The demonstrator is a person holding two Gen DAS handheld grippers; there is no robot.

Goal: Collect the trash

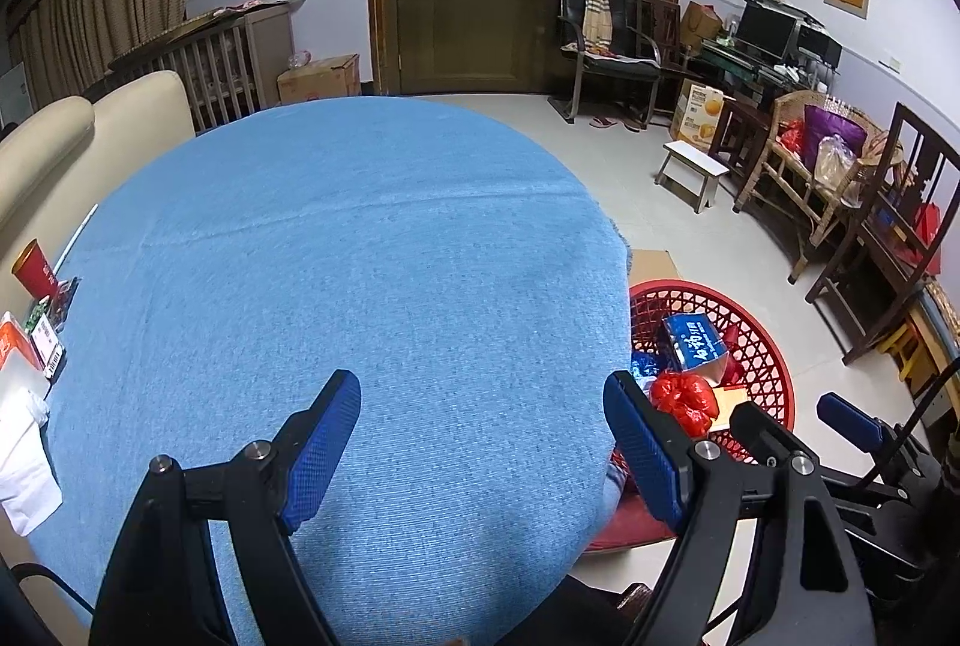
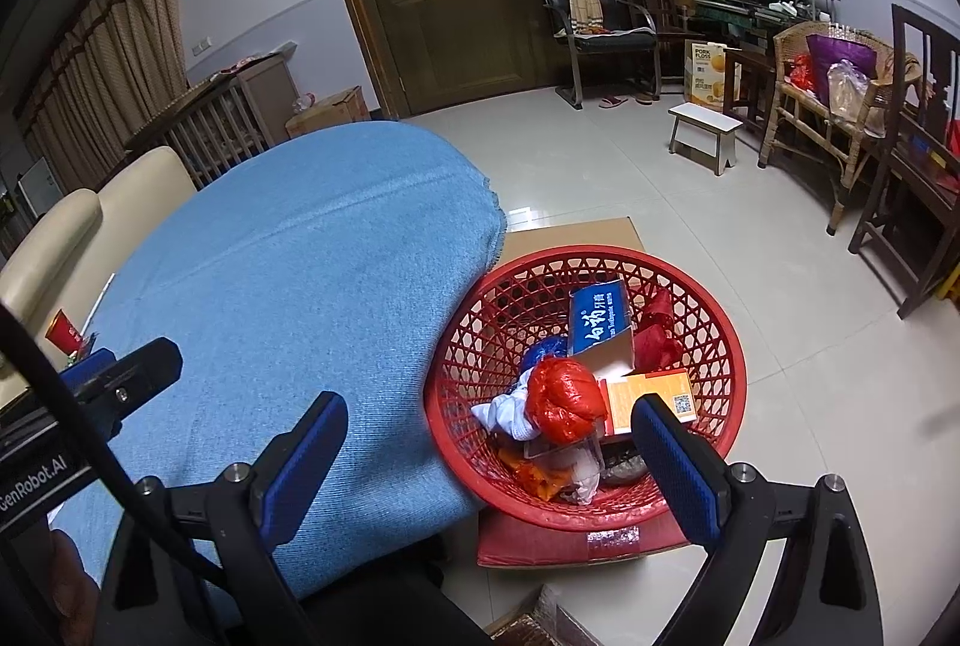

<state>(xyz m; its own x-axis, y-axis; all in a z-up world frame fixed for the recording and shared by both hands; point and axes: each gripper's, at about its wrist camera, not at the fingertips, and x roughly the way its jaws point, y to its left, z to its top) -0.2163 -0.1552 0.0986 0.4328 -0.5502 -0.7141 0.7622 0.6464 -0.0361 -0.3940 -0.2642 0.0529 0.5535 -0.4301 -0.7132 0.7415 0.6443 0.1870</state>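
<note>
A red lattice basket (image 2: 714,346) stands on a cardboard box beside the table, right of the blue cloth. Inside lie a blue and white carton (image 2: 600,322), a red crumpled bag (image 2: 564,397), an orange box (image 2: 648,394) and white wrappers. My right gripper (image 2: 489,457) hangs open above the basket's near rim with nothing between its fingers. My left gripper (image 1: 483,436) stands open over the blue tablecloth (image 1: 360,256), also bare. The basket (image 1: 762,346) shows at the right in the left wrist view. A red paper cup (image 1: 33,268) and small packets (image 1: 48,340) sit at the table's left edge.
A cream sofa (image 1: 54,147) borders the table on the left. A small white stool (image 1: 690,172), a wicker chair (image 1: 798,166) with bags, dark wooden chairs and a computer desk line the right wall. A cardboard box (image 1: 318,78) sits by the wooden doors.
</note>
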